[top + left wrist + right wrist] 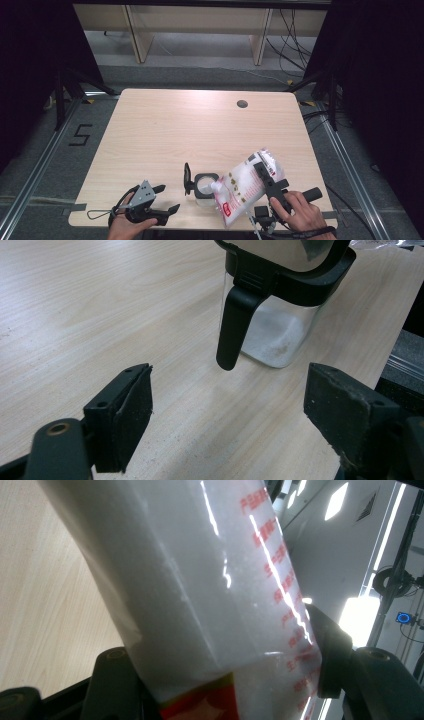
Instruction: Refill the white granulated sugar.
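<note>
High view: a white bag (245, 187) with red print is seen clamped between the jaws of the right gripper (266, 179) near the table's (200, 130) front edge. Its long axis is tilted, with the lower corner pointed left and down into the open clear jar (205, 189). The jar's black lid (187, 178) is stood up at its left. The left gripper (161, 200) is held just left of the jar, jaws apart and empty. Wide bare tabletop is left behind them.

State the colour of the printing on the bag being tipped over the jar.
Red, on a clear bag of white grains; the right gripper view shows it best.
</note>
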Motion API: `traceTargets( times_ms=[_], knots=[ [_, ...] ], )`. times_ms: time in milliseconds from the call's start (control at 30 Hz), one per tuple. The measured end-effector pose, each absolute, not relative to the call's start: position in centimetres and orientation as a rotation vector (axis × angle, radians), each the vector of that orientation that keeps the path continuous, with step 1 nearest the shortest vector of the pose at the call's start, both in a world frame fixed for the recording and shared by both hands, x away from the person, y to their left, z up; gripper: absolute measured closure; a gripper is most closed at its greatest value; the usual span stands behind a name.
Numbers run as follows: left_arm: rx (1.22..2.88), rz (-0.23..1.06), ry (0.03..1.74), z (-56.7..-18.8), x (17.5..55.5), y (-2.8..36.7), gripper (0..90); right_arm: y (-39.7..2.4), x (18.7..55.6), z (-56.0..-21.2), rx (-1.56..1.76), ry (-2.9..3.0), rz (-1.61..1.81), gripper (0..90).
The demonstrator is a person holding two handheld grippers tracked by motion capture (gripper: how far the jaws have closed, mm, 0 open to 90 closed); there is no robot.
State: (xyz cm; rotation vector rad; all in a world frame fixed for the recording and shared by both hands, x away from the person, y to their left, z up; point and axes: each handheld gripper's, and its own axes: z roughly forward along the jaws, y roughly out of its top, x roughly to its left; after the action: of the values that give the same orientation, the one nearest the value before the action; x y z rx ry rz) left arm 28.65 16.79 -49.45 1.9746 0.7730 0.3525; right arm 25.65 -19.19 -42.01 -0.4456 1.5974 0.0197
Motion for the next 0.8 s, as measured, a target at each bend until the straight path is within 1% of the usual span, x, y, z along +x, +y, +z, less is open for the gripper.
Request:
traceTargets(
  times_ms=[100,167,233,267,333,500,600,800],
  knots=[
    [1.975,0.353,0.757,-49.40,28.70,16.84,19.0,-18.99,25.81,-41.90,-0.497,1.580,0.018,41.5],
    [1.959,0.347,0.766,-49.44,28.67,16.68,19.0,-19.06,25.77,-42.13,-0.467,1.598,0.028,41.5],
    [1.980,0.351,0.757,-49.41,28.66,16.68,19.0,-19.03,25.79,-42.43,-0.466,1.614,0.027,41.5],
    [1.964,0.334,0.792,-49.48,28.48,16.55,19.0,-19.03,25.80,-42.46,-0.465,1.614,0.029,41.6],
    [1.969,0.339,0.771,-49.46,28.59,16.64,19.0,-19.03,25.82,-42.47,-0.465,1.614,0.031,41.6],
    [1.974,0.346,0.759,-49.43,28.67,16.70,19.0,-18.92,25.91,-41.82,-0.530,1.574,0.013,41.6],
    [1.973,0.345,0.760,-49.44,28.65,16.72,19.0,-19.06,25.81,-42.16,-0.466,1.597,0.045,41.7],
    [1.973,0.345,0.758,-49.44,28.66,16.74,19.0,-19.21,26.02,-42.36,-0.474,1.610,0.036,41.8]
  ],
)
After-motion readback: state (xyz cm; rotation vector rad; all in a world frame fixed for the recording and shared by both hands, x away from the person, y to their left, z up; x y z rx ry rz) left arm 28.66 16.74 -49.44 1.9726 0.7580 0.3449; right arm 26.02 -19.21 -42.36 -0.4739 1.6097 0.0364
